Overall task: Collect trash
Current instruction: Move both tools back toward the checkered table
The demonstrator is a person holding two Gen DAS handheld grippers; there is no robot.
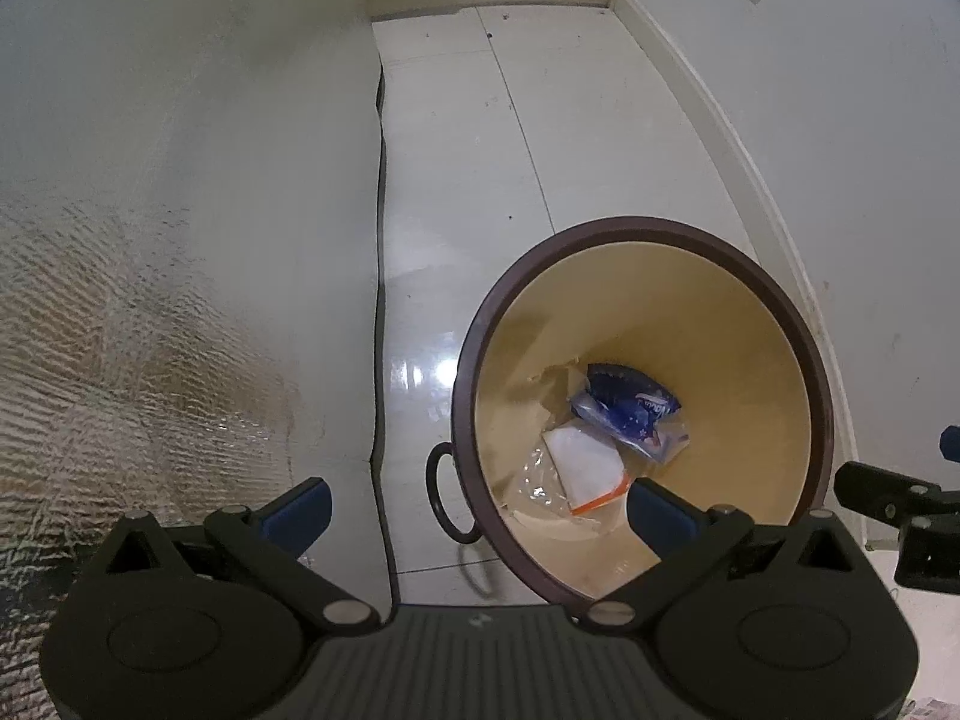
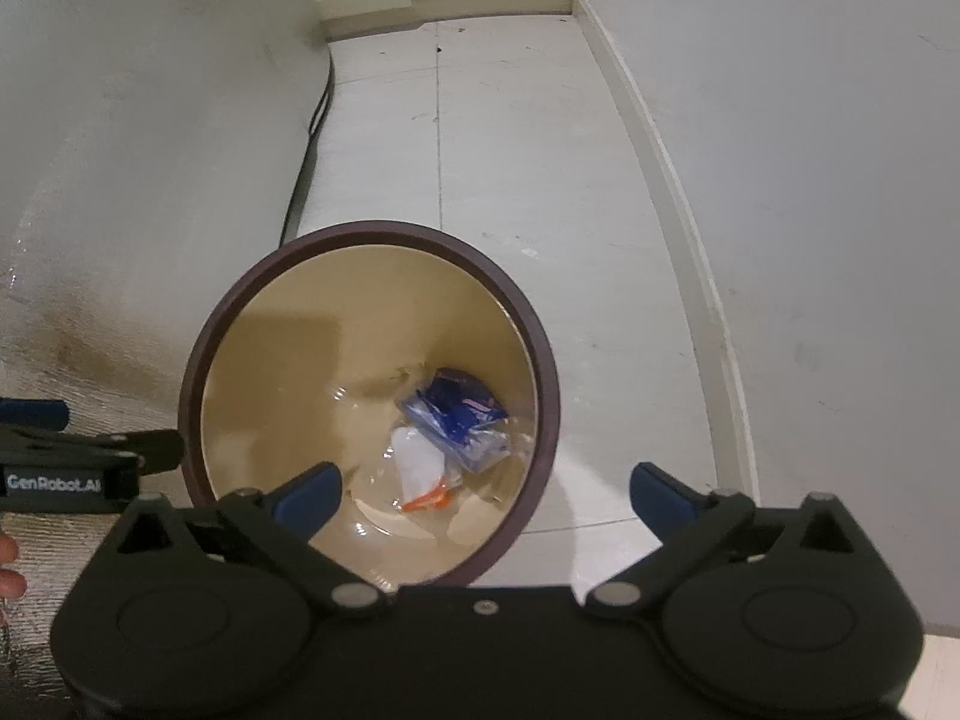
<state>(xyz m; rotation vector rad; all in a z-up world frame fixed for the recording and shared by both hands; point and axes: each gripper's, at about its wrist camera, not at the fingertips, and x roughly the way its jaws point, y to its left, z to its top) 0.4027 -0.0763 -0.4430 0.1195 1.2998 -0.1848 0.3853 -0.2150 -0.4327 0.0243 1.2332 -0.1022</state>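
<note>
My left gripper's blue fingertip (image 1: 657, 507) hides part of the clear orange-striped plastic bag (image 1: 585, 468); the blue crumpled wrapper's (image 1: 630, 411) print blurs.

The floor tiles (image 1: 456, 192) look glossy and smooth. The trash bin (image 2: 372, 312) appears smooth plastic, with crinkled clear plastic wrappers (image 2: 462, 426) inside. Left of the bin, a quilted foil sheet (image 1: 108, 324) shines, rough-textured.

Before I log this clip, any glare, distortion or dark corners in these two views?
Left wrist view: bright glare on the floor tile beside the bin; fisheye bends the baseboard; corners are black. Right wrist view: same curved baseboard and dark corners, no strong floor glare; small glints on the clear plastic inside the bin.
</note>
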